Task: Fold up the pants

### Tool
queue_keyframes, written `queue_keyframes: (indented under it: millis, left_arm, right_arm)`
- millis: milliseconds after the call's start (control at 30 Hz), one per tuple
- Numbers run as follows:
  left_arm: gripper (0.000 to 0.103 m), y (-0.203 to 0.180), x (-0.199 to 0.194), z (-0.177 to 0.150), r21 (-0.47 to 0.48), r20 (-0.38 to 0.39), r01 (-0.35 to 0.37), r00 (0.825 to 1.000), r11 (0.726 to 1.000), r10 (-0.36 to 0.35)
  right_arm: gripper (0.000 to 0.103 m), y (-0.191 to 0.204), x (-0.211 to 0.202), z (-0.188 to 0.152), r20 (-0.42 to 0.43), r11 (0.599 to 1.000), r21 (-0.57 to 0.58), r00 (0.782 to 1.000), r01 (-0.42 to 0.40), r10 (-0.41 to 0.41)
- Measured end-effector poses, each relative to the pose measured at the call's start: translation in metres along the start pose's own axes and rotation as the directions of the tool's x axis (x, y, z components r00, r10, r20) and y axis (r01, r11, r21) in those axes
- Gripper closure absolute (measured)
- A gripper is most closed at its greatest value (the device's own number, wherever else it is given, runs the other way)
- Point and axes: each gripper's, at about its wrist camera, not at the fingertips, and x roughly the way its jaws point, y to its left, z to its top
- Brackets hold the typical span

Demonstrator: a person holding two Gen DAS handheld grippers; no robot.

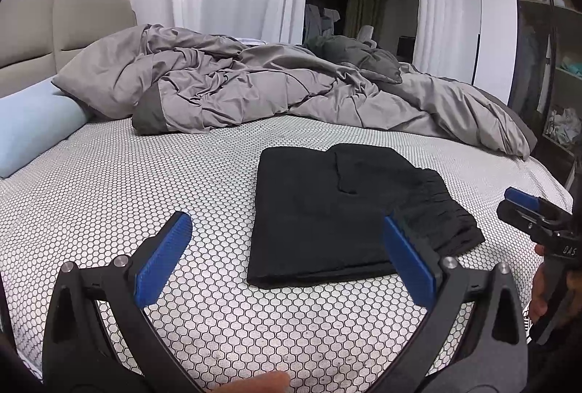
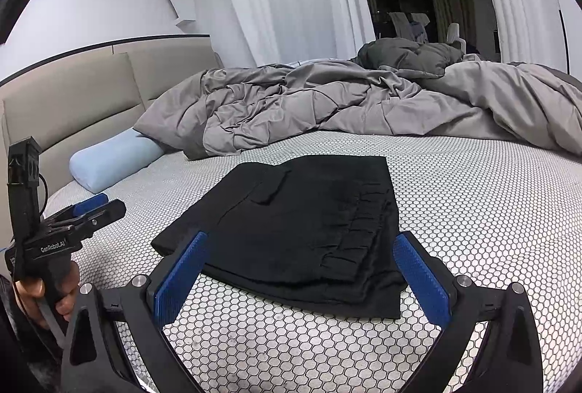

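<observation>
Blue-padded and spread wide, your left gripper [image 1: 287, 258] is hovering empty over the bed [image 1: 145, 182], left of the black pants [image 1: 327, 211], which are lying folded into a compact stack. Your right gripper [image 2: 302, 273] is gaping wide too, holding nothing, just before the waistband. Brushing that stack could be undoing the fold.

The left gripper [image 2: 95, 207] body reads "GenRobot.AI"; the right gripper [image 1: 523, 202] shows "DAS".
</observation>
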Motion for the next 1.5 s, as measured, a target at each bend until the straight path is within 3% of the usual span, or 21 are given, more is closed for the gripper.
queue_keyframes:
  millis: [1500]
  left_arm:
    - [0.000, 0.027, 0.010, 0.004, 0.022, 0.009, 0.020, 1.000, 1.000, -0.020]
  right_arm:
    - [0.000, 0.001, 0.004, -0.001, -0.013, 1.000, -0.009, 1.000, 0.011, -0.011]
